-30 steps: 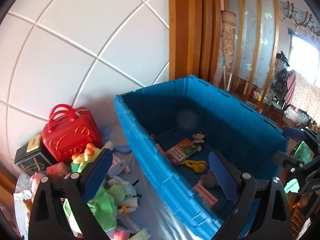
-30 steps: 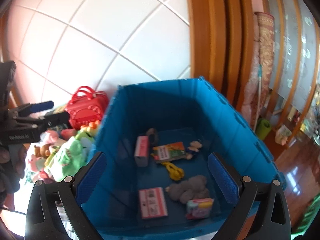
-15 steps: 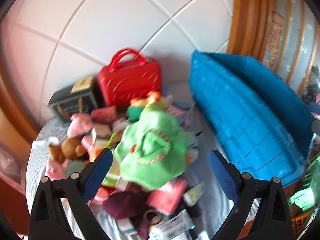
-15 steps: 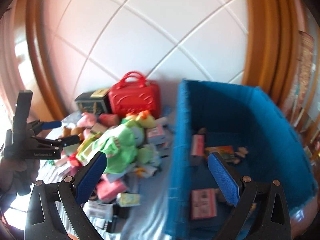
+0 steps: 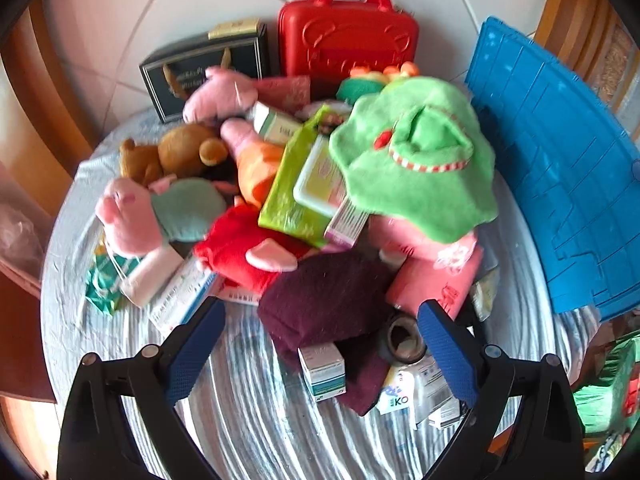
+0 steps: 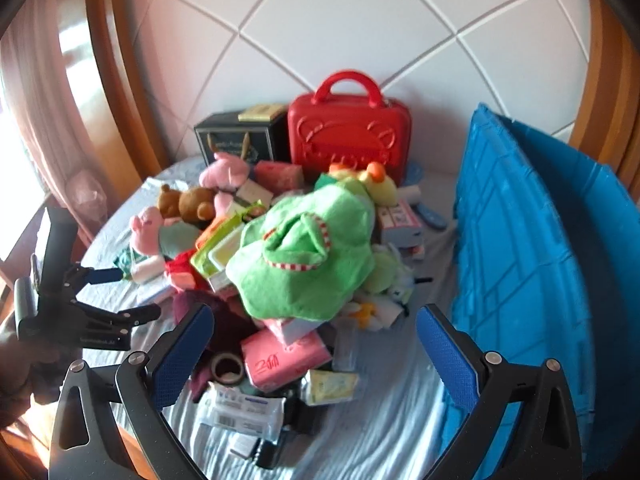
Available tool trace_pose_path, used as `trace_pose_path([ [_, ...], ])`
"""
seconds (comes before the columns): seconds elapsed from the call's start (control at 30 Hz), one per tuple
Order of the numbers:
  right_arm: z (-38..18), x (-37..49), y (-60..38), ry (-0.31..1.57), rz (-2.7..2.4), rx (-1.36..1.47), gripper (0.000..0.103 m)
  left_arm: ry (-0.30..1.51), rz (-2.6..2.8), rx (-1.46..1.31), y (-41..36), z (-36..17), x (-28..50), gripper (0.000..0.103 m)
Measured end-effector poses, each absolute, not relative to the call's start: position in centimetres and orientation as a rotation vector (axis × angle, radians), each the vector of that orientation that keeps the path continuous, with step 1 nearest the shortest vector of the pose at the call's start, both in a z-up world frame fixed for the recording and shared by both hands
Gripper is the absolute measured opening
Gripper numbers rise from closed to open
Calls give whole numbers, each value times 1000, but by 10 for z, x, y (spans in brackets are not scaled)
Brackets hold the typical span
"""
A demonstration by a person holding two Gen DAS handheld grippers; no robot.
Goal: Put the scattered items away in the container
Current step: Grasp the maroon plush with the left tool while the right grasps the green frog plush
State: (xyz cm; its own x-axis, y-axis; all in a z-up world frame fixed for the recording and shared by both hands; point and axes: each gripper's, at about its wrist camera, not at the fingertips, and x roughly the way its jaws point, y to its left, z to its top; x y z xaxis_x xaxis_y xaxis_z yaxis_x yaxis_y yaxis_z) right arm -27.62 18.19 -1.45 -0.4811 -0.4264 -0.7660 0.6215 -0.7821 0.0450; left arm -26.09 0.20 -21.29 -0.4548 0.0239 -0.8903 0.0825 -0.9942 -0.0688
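My left gripper (image 5: 320,344) hung spread wide with nothing between its blue pads, low over the near edge of the pile. My right gripper (image 6: 314,354) was likewise released and empty, aimed at the same heap from farther back.

Surface: a bed covered by a pale striped sheet (image 5: 248,412).

Container: a large blue ribbed plastic crate (image 6: 516,264), standing at the right of the pile; only its outer wall and rim showed, so I could not tell its contents.

Scattered items, all outside the crate:
- a floppy green fleece hat with red-and-white trim (image 5: 420,160), topmost on the heap;
- a dark maroon knitted cloth (image 5: 328,304), nearest my left gripper;
- a pink soft tissue pack (image 6: 284,356), just beyond my right gripper;
- a roll of brown tape (image 5: 402,340), touching the maroon cloth;
- a small white-and-teal carton (image 5: 322,372), lying on the sheet;
- a brown teddy bear (image 5: 180,156), at the left;
- a pink plush pig in a pale green top (image 5: 160,212), beside the bear;
- a lime-green wipes packet (image 5: 292,188), tilted under the hat.

At the back, against the white quilted headboard (image 6: 360,20): a red hard-shell toy suitcase with a handle (image 5: 348,36) and a black gift box with gold print (image 5: 204,72), side by side.
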Motion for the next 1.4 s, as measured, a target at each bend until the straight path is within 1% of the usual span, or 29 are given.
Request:
trace_pose_path([
  [0.17, -51, -287, 165, 359, -2232, 1158, 103, 222, -2588, 1697, -3, -262, -271, 98],
  [0.33, -75, -292, 155, 400, -2213, 1203, 103, 329, -2543, 1737, -14, -301, -288, 98],
  [0.5, -98, -303, 145, 421, -2209, 1242, 103, 375, -2541, 1752, -15, -323, -304, 98],
  [0.6, -114, -313, 135, 430, -2202, 1268, 103, 345, -2561, 1741, -11, -328, -308, 97],
  [0.63, -118, -316, 131, 432, -2199, 1275, 103, 337, -2572, 1730, -10, -327, -308, 91],
  [0.67, -122, -319, 126, 432, -2196, 1276, 103, 338, -2582, 1719, -10, -326, -306, 88],
  [0.73, -126, -323, 119, 436, -2193, 1277, 103, 351, -2601, 1697, -11, -321, -301, 74],
  [0.77, -128, -326, 115, 435, -2191, 1278, 103, 363, -2610, 1688, -13, -318, -297, 70],
  [0.83, -132, -329, 108, 440, -2188, 1276, 103, 394, -2630, 1668, -15, -311, -290, 51],
  [0.87, -133, -331, 105, 443, -2186, 1276, 103, 404, -2644, 1656, -17, -307, -287, 44],
  [0.9, -135, -332, 103, 446, -2184, 1275, 103, 409, -2659, 1643, -18, -303, -284, 29],
  [0.93, -137, -334, 100, 449, -2184, 1275, 103, 415, -2677, 1631, -19, -298, -281, 18],
  [1.07, -142, -343, 92, 456, -2195, 1273, 103, 442, -2729, 1579, -26, -279, -274, 17],
  [1.27, -141, -355, 80, 472, -2231, 1238, 103, 510, -2794, 1429, -45, -250, -269, 16],
  [1.4, -140, -365, 68, 485, -2260, 1192, 103, 515, -2823, 1348, -62, -230, -275, 16],
])
